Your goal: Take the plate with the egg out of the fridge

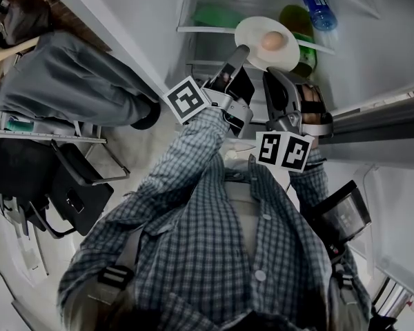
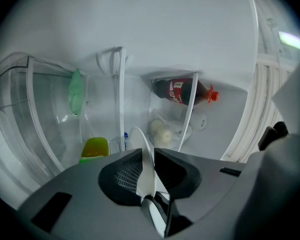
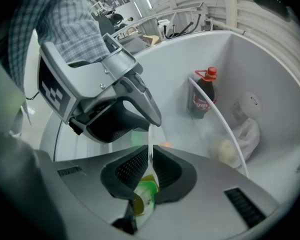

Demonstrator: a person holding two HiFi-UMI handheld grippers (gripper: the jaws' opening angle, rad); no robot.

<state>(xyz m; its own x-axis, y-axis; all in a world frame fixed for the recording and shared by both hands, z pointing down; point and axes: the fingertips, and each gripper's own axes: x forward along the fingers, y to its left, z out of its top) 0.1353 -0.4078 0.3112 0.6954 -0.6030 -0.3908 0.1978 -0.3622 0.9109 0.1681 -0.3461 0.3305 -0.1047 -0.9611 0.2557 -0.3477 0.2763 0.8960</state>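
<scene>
**A:** What sits closest to the head camera?
**B:** A checked shirt point(image 1: 214, 233), with both arms raised toward the open fridge point(image 1: 214, 54).

**A:** What is the left gripper doing?
**B:** The left gripper point(image 2: 148, 156) has its jaws pressed together on the thin white rim of the plate point(image 2: 139, 138).

**A:** And the right one?
**B:** The right gripper point(image 3: 150, 156) has its jaws clamped on the same rim, just beside the left one.

**A:** So where is the plate?
**B:** It is held up between the two grippers at the fridge's open front, before the shelves. The egg point(image 1: 273, 41) lies near its middle.

**A:** What is farther in?
**B:** There is a green bottle point(image 1: 298, 21) and a blue-capped bottle point(image 1: 317, 7). A dark cola bottle point(image 3: 204, 96) with a red cap stands behind a white rail point(image 3: 221, 120), near a pale bag point(image 3: 237, 136).
</scene>
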